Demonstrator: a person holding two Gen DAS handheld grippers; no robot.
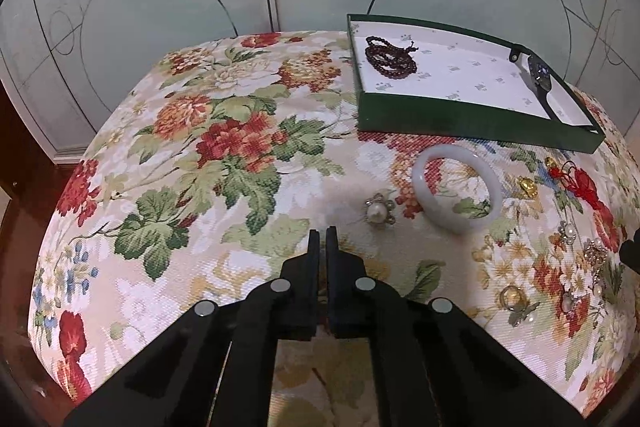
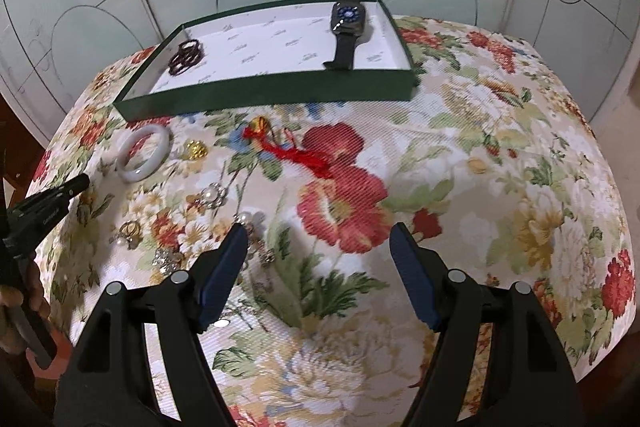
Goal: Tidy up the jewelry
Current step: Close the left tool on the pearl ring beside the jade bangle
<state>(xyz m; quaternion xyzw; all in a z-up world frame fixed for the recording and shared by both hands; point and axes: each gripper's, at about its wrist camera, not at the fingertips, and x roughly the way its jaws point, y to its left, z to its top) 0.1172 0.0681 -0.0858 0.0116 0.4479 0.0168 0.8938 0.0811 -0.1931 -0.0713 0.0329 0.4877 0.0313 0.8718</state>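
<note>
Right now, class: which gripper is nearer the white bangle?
Left. The left gripper sits just beside the white bangle; the right gripper is farther off, past the scattered pieces.

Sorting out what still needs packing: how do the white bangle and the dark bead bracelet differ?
The white bangle is one smooth, pale, rigid ring; the dark bead bracelet is a string of small brown beads coiled in several loops. The bangle lies on the floral cloth, outside the green tray; the bead bracelet already lies inside the tray, near one end. Both lie flat, and no tool touches either.
</note>
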